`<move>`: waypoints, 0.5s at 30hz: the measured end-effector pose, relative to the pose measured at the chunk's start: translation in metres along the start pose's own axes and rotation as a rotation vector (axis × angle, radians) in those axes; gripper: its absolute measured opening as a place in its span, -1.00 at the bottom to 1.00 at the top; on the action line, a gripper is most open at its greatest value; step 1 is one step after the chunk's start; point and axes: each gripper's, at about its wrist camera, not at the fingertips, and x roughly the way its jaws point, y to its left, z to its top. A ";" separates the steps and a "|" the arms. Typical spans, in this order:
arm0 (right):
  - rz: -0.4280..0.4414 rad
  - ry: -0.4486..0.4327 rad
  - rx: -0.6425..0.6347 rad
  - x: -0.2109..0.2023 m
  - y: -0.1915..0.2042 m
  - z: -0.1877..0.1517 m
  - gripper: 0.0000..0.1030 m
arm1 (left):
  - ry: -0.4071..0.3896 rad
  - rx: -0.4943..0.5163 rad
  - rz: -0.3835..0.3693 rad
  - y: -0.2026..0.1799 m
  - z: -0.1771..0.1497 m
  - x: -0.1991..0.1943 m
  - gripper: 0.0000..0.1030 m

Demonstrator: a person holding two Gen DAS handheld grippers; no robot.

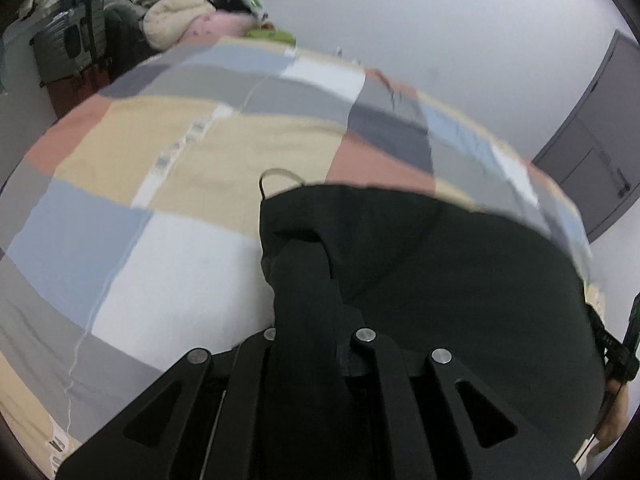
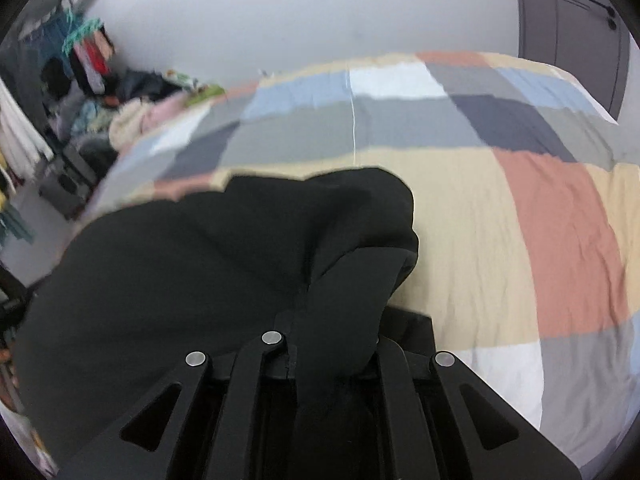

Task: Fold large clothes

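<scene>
The left gripper and right gripper are each pinching a bunched corner of the black garment, stretching it above the patchwork bedcover.

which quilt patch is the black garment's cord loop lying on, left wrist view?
The cream patch: the cord loop of the black garment lies on it, not the white, blue or pink patches.

Left gripper, right gripper: fingers clamped (angled down).
</scene>
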 end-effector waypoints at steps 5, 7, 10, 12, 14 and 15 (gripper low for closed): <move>-0.018 0.014 -0.001 0.001 -0.001 -0.007 -0.83 | -0.009 0.007 0.029 -0.008 -0.012 -0.016 -0.83; -0.004 0.011 0.020 -0.011 -0.003 -0.007 -0.75 | -0.004 0.002 0.031 -0.007 -0.013 -0.029 -0.77; 0.027 0.002 0.059 -0.034 -0.005 -0.009 -0.45 | 0.007 -0.030 -0.005 -0.001 -0.014 -0.046 -0.42; 0.039 -0.015 0.066 -0.052 -0.001 -0.010 -0.23 | -0.007 -0.025 0.002 -0.001 -0.017 -0.071 -0.02; 0.042 -0.051 0.063 -0.078 0.006 -0.013 0.12 | -0.059 -0.009 0.022 -0.004 -0.018 -0.096 0.46; 0.046 -0.067 0.061 -0.086 0.008 -0.013 0.18 | -0.088 0.000 0.022 -0.006 -0.020 -0.113 0.54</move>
